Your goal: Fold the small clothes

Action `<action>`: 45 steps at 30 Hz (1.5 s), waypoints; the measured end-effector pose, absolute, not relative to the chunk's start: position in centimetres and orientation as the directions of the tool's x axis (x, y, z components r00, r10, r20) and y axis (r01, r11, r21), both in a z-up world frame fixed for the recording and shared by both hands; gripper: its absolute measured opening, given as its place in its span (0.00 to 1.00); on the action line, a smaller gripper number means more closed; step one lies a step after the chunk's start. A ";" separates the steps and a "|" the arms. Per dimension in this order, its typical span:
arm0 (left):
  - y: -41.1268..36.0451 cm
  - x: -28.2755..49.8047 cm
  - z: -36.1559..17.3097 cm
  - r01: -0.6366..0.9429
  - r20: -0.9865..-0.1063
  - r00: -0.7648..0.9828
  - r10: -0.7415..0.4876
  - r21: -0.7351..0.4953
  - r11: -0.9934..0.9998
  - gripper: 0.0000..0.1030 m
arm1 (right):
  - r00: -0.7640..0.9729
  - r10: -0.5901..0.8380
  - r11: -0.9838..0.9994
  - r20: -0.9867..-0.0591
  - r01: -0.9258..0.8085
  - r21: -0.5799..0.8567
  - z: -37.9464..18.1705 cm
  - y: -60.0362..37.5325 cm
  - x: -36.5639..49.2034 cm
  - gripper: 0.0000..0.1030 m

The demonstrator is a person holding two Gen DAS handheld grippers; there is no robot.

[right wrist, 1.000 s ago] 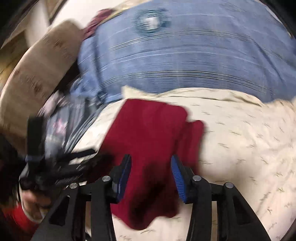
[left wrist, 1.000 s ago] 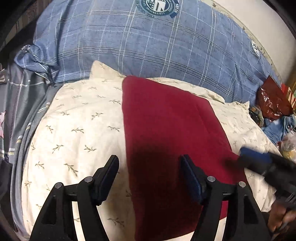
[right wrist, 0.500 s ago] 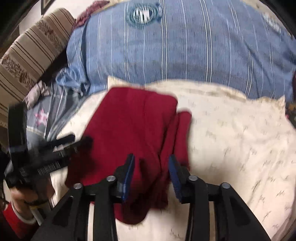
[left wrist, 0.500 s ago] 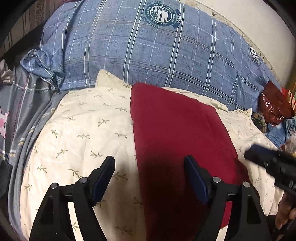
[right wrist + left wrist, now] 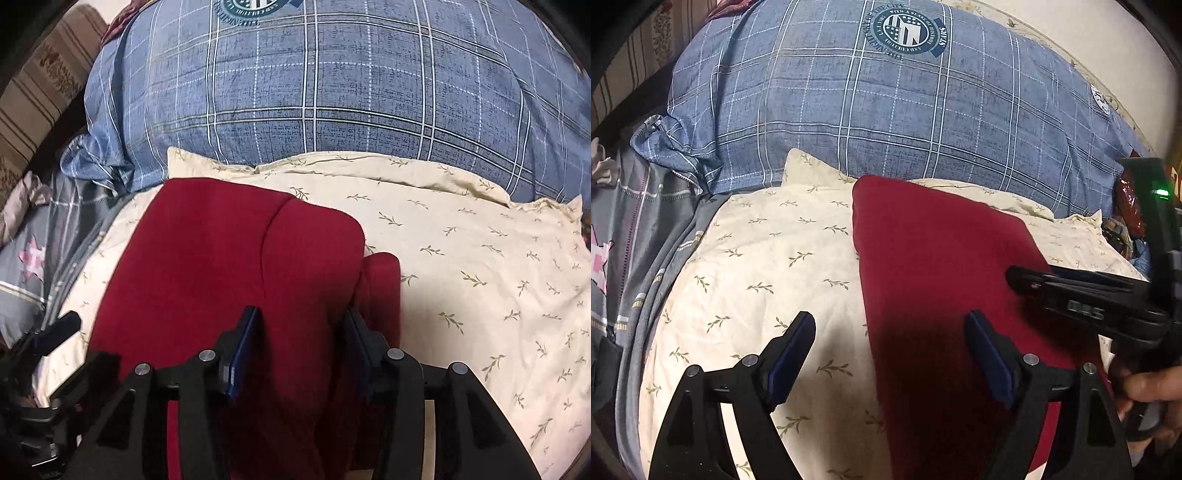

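The soft dark red folded cloth (image 5: 229,266) lies on the cream leaf-print pillow (image 5: 461,258), long way pointing away. The right gripper (image 5: 301,343) is nearer, fingers apart around its right side, maybe not touching. The left gripper (image 5: 890,354), just widened, straddles the left edge, empty.

Your left gripper (image 5: 890,354), jaws just widened with nothing gripped, straddles the dark red garment's (image 5: 934,266) left edge on the cream leaf-print pillow (image 5: 768,258); right gripper (image 5: 1027,280) overlies its right side.
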State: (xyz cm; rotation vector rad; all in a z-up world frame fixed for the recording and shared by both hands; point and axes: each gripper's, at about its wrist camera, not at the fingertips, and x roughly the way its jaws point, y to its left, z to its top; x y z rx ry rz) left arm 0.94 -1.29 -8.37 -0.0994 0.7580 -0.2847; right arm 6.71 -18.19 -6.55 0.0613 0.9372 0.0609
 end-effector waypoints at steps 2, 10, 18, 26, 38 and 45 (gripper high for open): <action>-1.2 0.9 -8.3 0.215 -0.663 0.692 -0.286 -0.189 0.958 0.81 | 0.604 0.082 0.996 -0.793 -0.028 0.082 -5.8 -18.4 5.4 0.46; -0.8 0.0 -7.8 0.192 -0.645 0.718 -0.262 -0.177 0.965 0.81 | 0.669 0.047 0.999 -0.742 -0.025 0.041 -3.9 -18.0 -0.7 0.52; 0.0 -2.1 -6.9 0.192 -0.615 0.748 -0.250 -0.159 0.968 0.81 | 0.695 0.018 0.999 -0.718 0.009 0.033 -3.2 -17.3 -2.7 0.66; 0.4 -4.2 -6.3 0.198 -0.591 0.772 -0.232 -0.123 0.973 0.81 | 0.762 -0.002 1.000 -0.648 0.001 -0.001 -1.9 -16.6 -2.2 0.78; -0.1 -3.2 -6.7 0.204 -0.605 0.767 -0.214 -0.086 0.975 0.81 | 0.790 -0.058 0.998 -0.611 0.043 -0.039 -3.0 -17.0 -1.6 0.79; 0.1 -2.4 -6.9 0.197 -0.613 0.760 -0.214 -0.095 0.976 0.81 | 0.783 -0.068 0.997 -0.618 0.069 -0.023 -3.2 -18.2 -1.6 0.82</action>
